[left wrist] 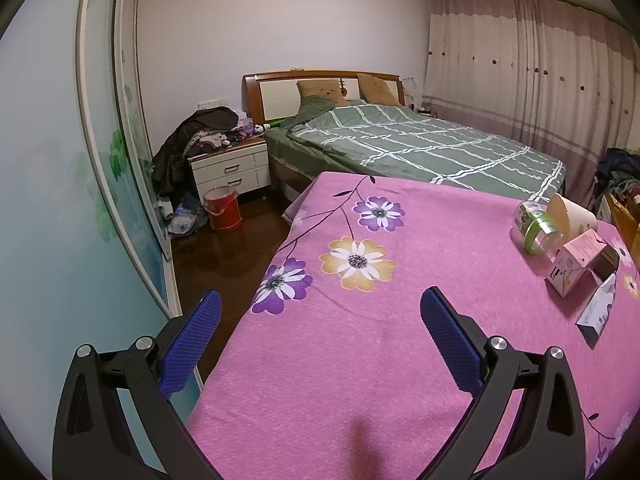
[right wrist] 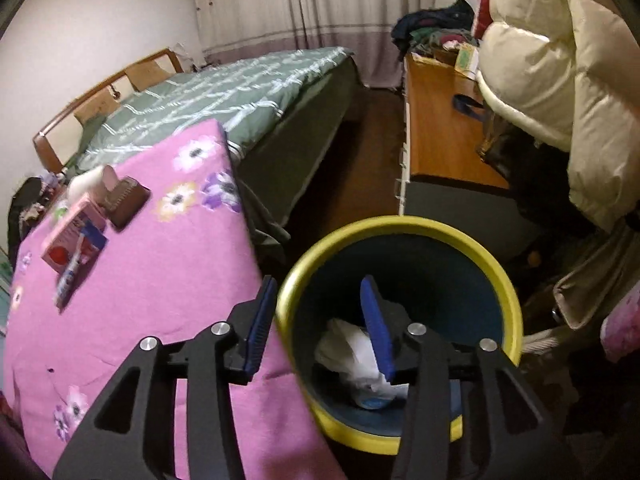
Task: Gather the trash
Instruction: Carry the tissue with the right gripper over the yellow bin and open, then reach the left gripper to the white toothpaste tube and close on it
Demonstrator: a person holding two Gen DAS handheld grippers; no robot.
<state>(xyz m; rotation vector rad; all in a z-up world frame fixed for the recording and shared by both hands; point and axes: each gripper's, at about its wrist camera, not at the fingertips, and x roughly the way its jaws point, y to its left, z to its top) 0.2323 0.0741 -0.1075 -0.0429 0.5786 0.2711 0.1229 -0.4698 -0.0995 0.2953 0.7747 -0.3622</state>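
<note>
Two blue ribbed pads of the right tool (right wrist: 320, 300) are seen parted, empty, over a round yellow-rimmed bin (right wrist: 400, 226) holding crumpled white paper (right wrist: 352, 354); the left tool (left wrist: 320, 308) is held wide open, empty.

I'm in a home bedroom: a made bed (left wrist: 420, 144) with pillows (left wrist: 320, 92), a nightstand (left wrist: 230, 168) piled with clothes, long curtains (left wrist: 528, 72), a wardrobe (left wrist: 120, 160).

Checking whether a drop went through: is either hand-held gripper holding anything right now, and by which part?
Nothing is held. The left hand-held gripper is open over the pink bedspread; the right hand-held gripper is open above the yellow-rimmed bin, crumpled white trash lying inside.
</note>
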